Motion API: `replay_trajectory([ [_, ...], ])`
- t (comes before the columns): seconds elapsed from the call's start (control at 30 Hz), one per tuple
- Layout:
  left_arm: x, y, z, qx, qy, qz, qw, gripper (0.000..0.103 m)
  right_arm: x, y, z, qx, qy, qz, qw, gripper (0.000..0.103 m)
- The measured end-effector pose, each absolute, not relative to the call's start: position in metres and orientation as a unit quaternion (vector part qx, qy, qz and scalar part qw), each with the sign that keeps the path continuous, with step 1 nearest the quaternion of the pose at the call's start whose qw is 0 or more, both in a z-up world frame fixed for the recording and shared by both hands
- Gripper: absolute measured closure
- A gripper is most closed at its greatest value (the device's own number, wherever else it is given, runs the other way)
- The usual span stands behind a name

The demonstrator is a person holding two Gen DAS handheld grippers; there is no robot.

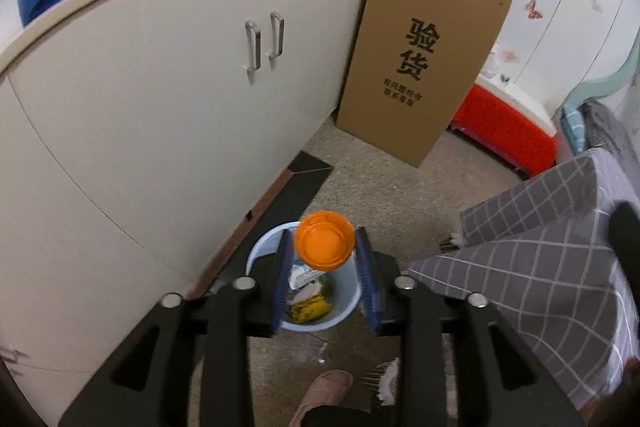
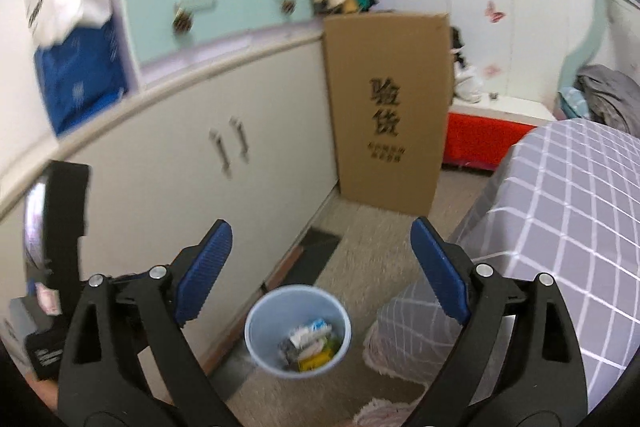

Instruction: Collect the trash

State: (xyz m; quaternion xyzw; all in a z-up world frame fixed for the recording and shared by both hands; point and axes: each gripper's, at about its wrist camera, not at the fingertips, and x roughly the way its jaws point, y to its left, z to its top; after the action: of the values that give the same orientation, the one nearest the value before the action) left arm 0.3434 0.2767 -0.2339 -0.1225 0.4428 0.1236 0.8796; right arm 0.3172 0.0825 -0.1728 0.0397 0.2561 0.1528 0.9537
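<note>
Slipper [image 1: 320, 393] cut off; bin [image 1: 344, 307] partly hidden.

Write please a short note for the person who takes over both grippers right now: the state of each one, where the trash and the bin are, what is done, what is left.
Left gripper: an orange lid is between its fingers, directly above the light blue bin. I cannot tell whether the fingers press on it.
Right gripper: open, empty, pointing over the same bin.
Bin: on the floor between the cabinet and the checked bedspread.
Done: wrappers lie inside the bin.
Left: get the lid into the bin, then look for more trash.
</note>
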Motion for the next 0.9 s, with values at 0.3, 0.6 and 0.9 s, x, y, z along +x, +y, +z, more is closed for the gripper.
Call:
replay_trajectory([
  [0.3,0.322,0.268,-0.210,-0.124,0.415,0.133,0.891,0.025,0.314,0.059,-0.161,0.057,0.274,0.138,0.950,0.012],
  [0.6,0.278,0.237,-0.169,-0.110,0.380,0.134,0.909,0.022,0.279,0.035,-0.138,0.048,0.266,0.139,0.953,0.012],
  [0.9,0.215,0.177,-0.107,-0.081,0.325,0.097,0.937,0.018,0.221,-0.025,-0.101,0.072,0.245,0.120,0.959,0.010],
])
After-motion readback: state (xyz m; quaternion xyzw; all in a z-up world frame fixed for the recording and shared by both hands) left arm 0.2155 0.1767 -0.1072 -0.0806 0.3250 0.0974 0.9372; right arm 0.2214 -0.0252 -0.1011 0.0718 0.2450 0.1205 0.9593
